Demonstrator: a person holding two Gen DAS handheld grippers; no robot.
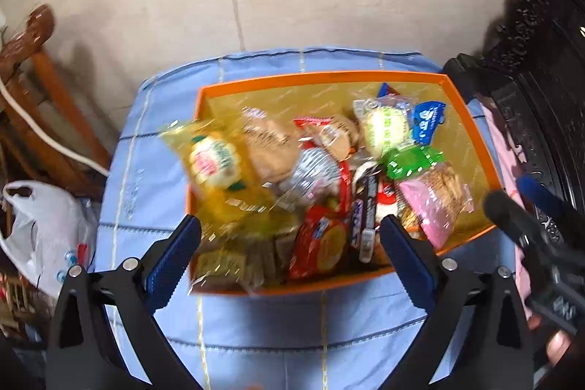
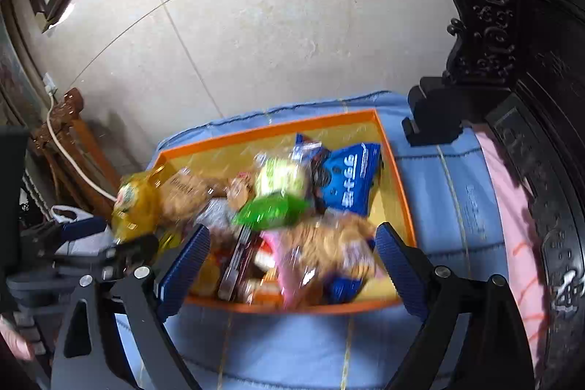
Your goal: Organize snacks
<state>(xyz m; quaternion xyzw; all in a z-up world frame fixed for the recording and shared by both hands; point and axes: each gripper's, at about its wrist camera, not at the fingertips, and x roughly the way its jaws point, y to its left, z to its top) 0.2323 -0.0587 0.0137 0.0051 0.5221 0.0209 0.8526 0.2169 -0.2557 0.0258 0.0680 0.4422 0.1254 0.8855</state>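
Blue ribbed pads were seen spread wide on both tools, nothing caught between them: the left gripper [image 1: 290,238] was held open over the near edge of the orange box [image 1: 321,75], and the right gripper [image 2: 292,249] was likewise open above that same box [image 2: 270,130].

From the left gripper outward, a red biscuit pack [image 1: 320,245] lay at about twelve o'clock, just beyond the pads, with a dark wrapped bar [image 1: 362,211] beside it at one o'clock. A yellow packet [image 1: 215,167], blurred, was seen at eleven o'clock over the box's left wall, half outside it by the look of things. A green packet [image 1: 411,161] and a pink-backed cracker pack [image 1: 435,203] lay toward two o'clock. From the right gripper, a blue bag [image 2: 353,178] stood at one o'clock.

The snacks were piled loosely inside the box, on a blue cloth [image 1: 256,328].

The overhanging yellow packet was judged best taken next, gripped at its sealed edge, not its crushable middle.
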